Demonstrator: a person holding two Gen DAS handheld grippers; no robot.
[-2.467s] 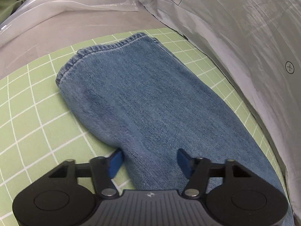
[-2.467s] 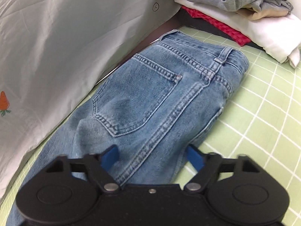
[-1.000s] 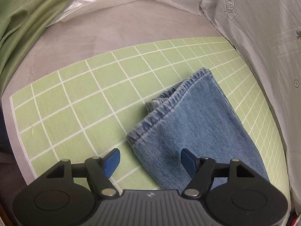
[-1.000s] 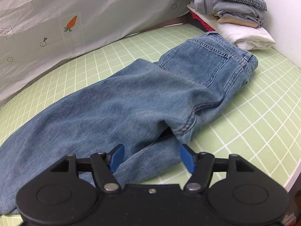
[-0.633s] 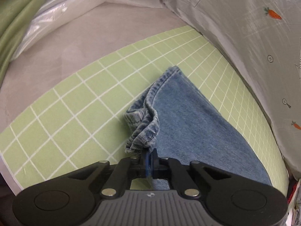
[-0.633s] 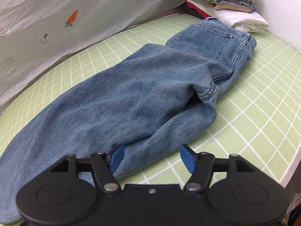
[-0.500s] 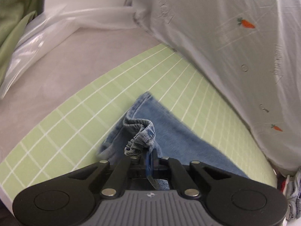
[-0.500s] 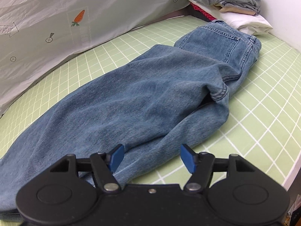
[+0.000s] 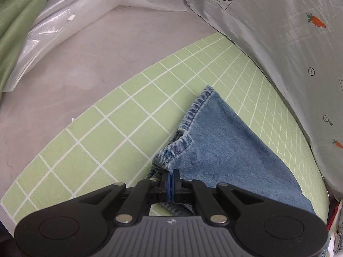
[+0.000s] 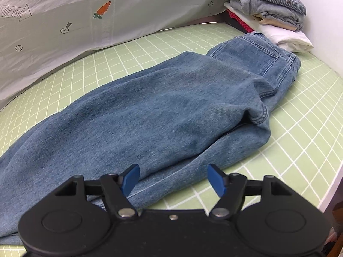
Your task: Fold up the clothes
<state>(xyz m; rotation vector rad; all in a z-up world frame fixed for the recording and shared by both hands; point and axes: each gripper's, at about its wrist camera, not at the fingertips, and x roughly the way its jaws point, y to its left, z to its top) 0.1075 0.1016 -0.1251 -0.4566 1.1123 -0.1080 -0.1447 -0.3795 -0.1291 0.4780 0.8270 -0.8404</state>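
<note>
Blue jeans [image 10: 163, 107] lie lengthwise on the green grid mat [image 10: 310, 132], folded leg on leg, waistband and back pocket at the far right. In the left wrist view their leg end [image 9: 225, 141] lies on the mat [image 9: 90, 150]. My left gripper [image 9: 172, 178] is shut on the near corner of the hem [image 9: 171, 152], which is pulled up and bunched. My right gripper [image 10: 174, 178] hovers over the jeans' near edge at mid-leg. Its jaws are opening, the denim lies under them, and the blue pads [image 10: 216, 180] do not press it.
A pale sheet printed with carrots [image 10: 103, 8] rises along the far side of the mat. A stack of folded clothes [image 10: 268, 10] sits beyond the waistband. Clear plastic bags [image 9: 64, 17] and a green cloth [image 9: 12, 21] lie on the grey surface [image 9: 85, 64] past the mat's end.
My left gripper closed on the hem corner and lifted it off the mat. The right gripper slid left along the jeans' near edge, away from the waistband, and its jaws widened slightly.
</note>
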